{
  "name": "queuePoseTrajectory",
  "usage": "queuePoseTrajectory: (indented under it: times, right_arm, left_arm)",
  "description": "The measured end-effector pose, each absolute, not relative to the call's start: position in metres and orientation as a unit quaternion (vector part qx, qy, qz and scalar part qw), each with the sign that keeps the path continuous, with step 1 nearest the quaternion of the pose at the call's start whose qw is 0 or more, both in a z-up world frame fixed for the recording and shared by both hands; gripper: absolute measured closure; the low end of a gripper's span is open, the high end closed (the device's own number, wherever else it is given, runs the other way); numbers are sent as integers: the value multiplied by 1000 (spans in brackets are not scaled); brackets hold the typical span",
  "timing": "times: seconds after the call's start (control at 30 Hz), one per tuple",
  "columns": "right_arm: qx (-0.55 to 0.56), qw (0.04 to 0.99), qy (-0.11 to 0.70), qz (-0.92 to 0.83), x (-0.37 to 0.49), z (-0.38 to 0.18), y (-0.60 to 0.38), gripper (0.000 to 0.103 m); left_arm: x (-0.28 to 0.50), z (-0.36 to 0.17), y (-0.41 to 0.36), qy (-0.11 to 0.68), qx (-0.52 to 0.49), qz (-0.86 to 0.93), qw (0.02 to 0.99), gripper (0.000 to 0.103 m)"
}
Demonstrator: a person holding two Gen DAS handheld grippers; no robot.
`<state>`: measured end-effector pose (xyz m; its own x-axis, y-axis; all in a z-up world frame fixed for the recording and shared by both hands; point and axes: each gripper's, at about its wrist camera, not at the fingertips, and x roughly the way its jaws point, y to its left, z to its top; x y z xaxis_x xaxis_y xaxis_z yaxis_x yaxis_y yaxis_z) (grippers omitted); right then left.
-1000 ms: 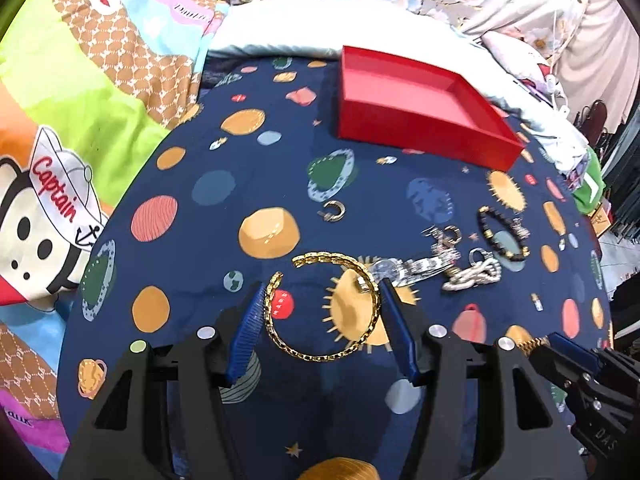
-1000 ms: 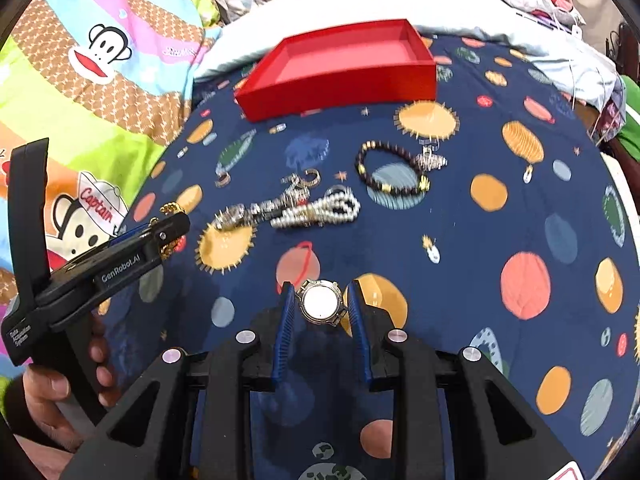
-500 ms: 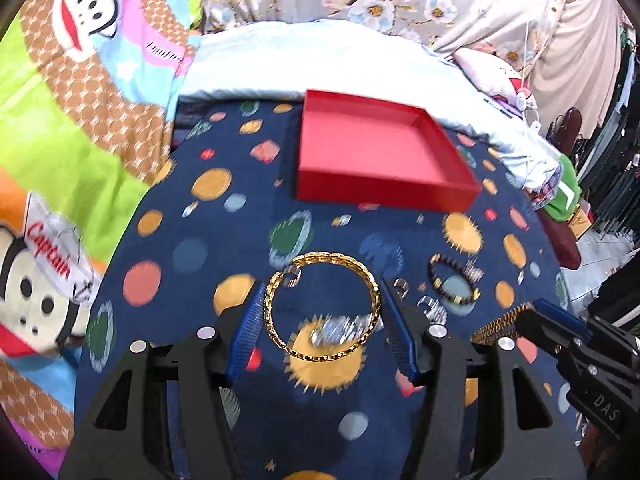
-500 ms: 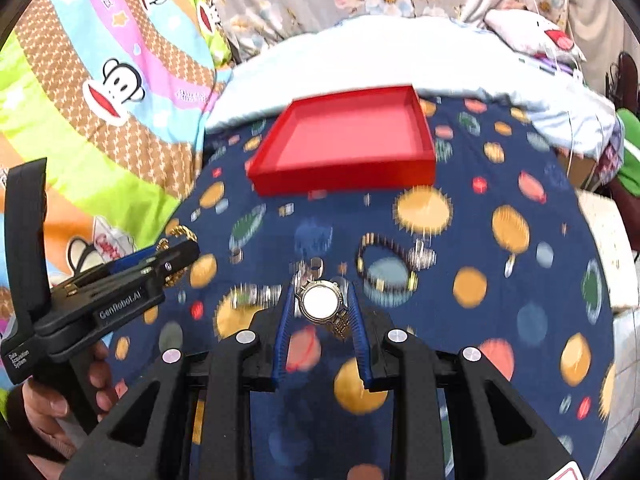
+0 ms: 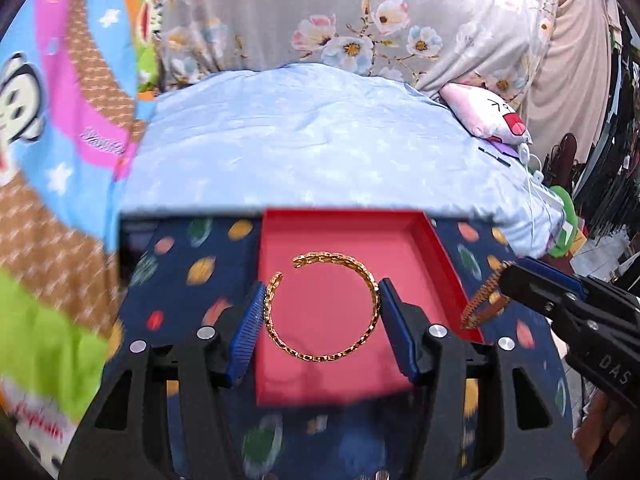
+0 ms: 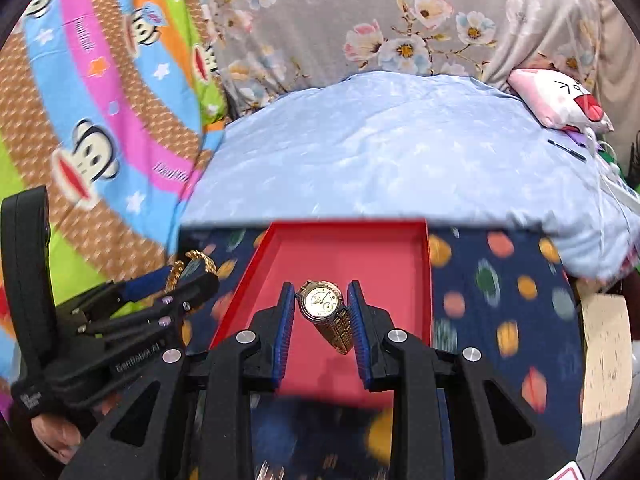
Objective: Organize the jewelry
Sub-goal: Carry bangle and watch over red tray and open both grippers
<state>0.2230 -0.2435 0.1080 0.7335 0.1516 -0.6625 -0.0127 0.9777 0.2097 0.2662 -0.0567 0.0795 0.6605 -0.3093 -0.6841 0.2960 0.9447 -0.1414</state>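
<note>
Left wrist: left gripper (image 5: 320, 320) half open, clamped on gold chain bracelet (image 5: 322, 312), above empty red tray (image 5: 440, 256); unreleased.

Right wrist: right gripper (image 6: 320, 320) narrow, gripping gold wristwatch (image 6: 322, 304) over same tray (image 6: 424, 272); undelivered.

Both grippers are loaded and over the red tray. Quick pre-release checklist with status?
1. Left gripper grips the gold chain bracelet between both pads: ok.
2. Right gripper grips the gold watch, band hanging below the face: ok.
3. Bracelet lines up over the floor of the red tray, inside its walls: ok in the left wrist view.
4. Watch lines up over the tray floor: ok in the right wrist view.
5. Tray floor free of other jewelry where it shows: ok; the near part is hidden behind the grippers.
6. Height of either piece above the tray floor: cannot tell.
</note>
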Motion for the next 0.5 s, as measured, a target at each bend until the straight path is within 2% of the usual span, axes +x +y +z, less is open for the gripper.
queuePoseTrajectory:
  times: [0.23, 0.5]
  right_arm:
    - [118, 913, 391, 24, 321, 62, -272, 77]
    - [119, 878, 463, 11, 351, -7, -291, 76]
  left_arm:
    - [366, 34, -98, 403, 13, -162, 901, 48]
    - [402, -20, -109, 458, 13, -154, 875, 45]
